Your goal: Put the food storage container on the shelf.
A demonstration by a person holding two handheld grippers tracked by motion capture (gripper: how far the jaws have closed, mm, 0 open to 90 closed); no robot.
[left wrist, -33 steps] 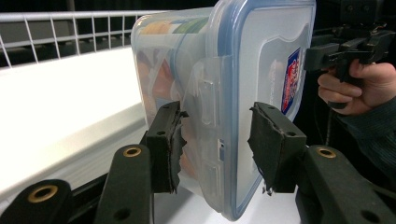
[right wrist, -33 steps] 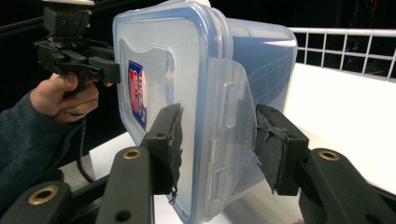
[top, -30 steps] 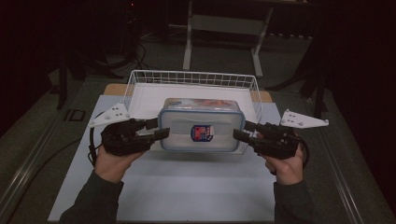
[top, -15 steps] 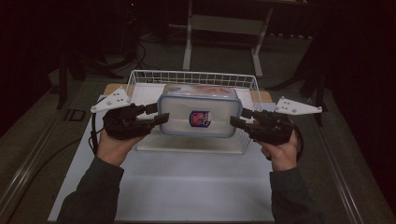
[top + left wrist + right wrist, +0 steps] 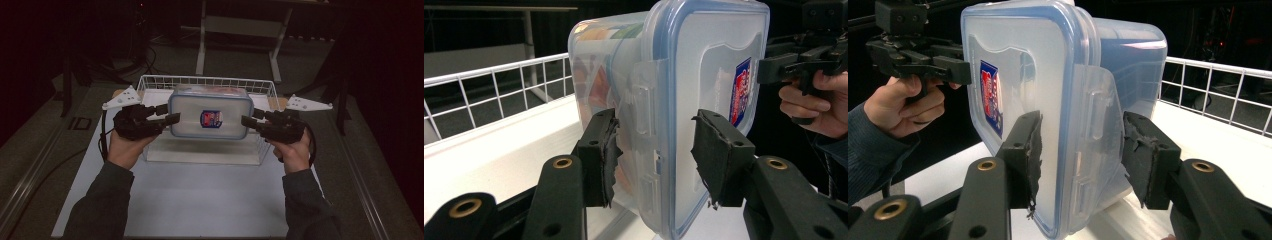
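A clear plastic food container [image 5: 210, 117] with a blue-rimmed lid and a red-and-blue label hangs above the white wire basket [image 5: 205, 80], held by its two short ends. My left gripper [image 5: 167, 117] is shut on its left end. In the left gripper view the pads [image 5: 599, 150] clamp the container [image 5: 704, 75] by the side latch. My right gripper [image 5: 248, 121] is shut on the right end, and in the right gripper view its pads [image 5: 1143, 150] squeeze the container [image 5: 1023, 65] at the latch. Coloured contents show dimly through the wall.
The basket stands on a white table sheet [image 5: 200, 200], with bare sheet in front of it. A metal table frame [image 5: 240, 25] stands behind in the dark. Cables trail from the left gripper over the table's left edge [image 5: 102, 145].
Both grippers have carried the container up and away from the person, from the basket's front edge to over the basket. The grip has stayed the same.
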